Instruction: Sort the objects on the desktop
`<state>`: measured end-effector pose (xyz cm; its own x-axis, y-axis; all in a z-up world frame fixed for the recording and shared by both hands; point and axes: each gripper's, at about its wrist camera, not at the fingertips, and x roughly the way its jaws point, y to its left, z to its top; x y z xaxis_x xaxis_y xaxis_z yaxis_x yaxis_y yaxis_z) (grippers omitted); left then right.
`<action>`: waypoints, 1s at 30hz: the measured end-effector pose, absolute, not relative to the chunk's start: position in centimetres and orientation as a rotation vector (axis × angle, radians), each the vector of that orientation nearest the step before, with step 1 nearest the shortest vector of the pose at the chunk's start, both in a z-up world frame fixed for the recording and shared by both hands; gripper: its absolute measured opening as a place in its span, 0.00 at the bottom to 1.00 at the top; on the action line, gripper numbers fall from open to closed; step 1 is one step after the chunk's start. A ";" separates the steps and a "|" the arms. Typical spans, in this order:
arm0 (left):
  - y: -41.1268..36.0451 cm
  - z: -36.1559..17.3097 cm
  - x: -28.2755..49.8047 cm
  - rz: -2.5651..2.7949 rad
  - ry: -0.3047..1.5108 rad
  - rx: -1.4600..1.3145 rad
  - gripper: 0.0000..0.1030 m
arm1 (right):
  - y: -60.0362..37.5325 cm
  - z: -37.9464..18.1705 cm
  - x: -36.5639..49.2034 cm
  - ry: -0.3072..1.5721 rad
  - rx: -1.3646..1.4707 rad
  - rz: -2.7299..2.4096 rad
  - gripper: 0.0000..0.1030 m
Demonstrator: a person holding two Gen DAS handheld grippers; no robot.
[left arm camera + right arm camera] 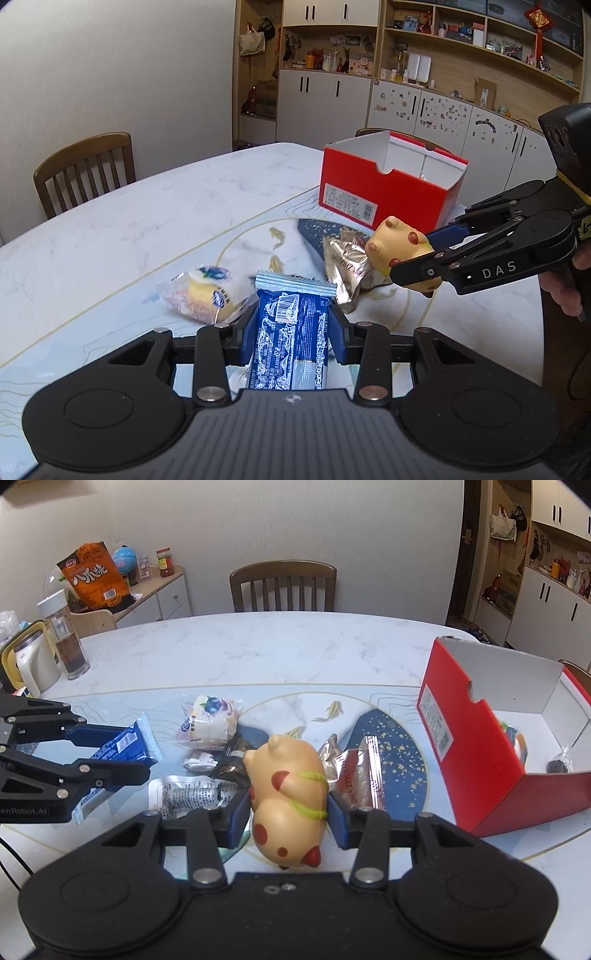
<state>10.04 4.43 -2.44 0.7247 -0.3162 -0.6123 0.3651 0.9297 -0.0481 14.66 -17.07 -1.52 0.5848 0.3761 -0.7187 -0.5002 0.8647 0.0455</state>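
My left gripper is shut on a blue snack packet, held above the table; the same packet shows at the left of the right wrist view. My right gripper is shut on a yellow toy animal with red spots, also lifted; that toy appears at the right in the left wrist view. On the table below lie a wrapped cake with a blueberry picture, a silver foil packet and a white printed packet. An open red box stands to the right.
The red box holds a few small items inside. A water bottle and a white jug stand at the table's far left. Wooden chairs sit at the far edge. A person's hand holds the right gripper.
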 end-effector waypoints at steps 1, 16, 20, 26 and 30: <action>4.2 -2.1 10.0 -0.375 0.658 0.078 0.37 | -17.3 -1.3 14.6 0.792 -0.167 0.513 0.42; 0.0 2.8 10.6 -0.409 0.618 0.095 0.37 | -21.4 2.3 14.4 0.721 -0.121 0.483 0.42; -1.7 3.4 11.1 -0.418 0.613 0.096 0.37 | -22.9 2.9 14.6 0.713 -0.113 0.477 0.42; -4.6 4.1 12.2 -0.441 0.609 0.108 0.37 | -25.6 3.7 15.5 0.699 -0.101 0.455 0.42; -6.4 4.4 13.4 -0.451 0.605 0.103 0.37 | -27.5 3.9 16.6 0.699 -0.097 0.439 0.42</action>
<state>13.39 -6.42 4.39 0.7288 -0.3791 -0.5702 0.4384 0.8980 -0.0366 16.57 -27.50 3.85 0.6784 0.3578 -0.6417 -0.4218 0.9048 0.0585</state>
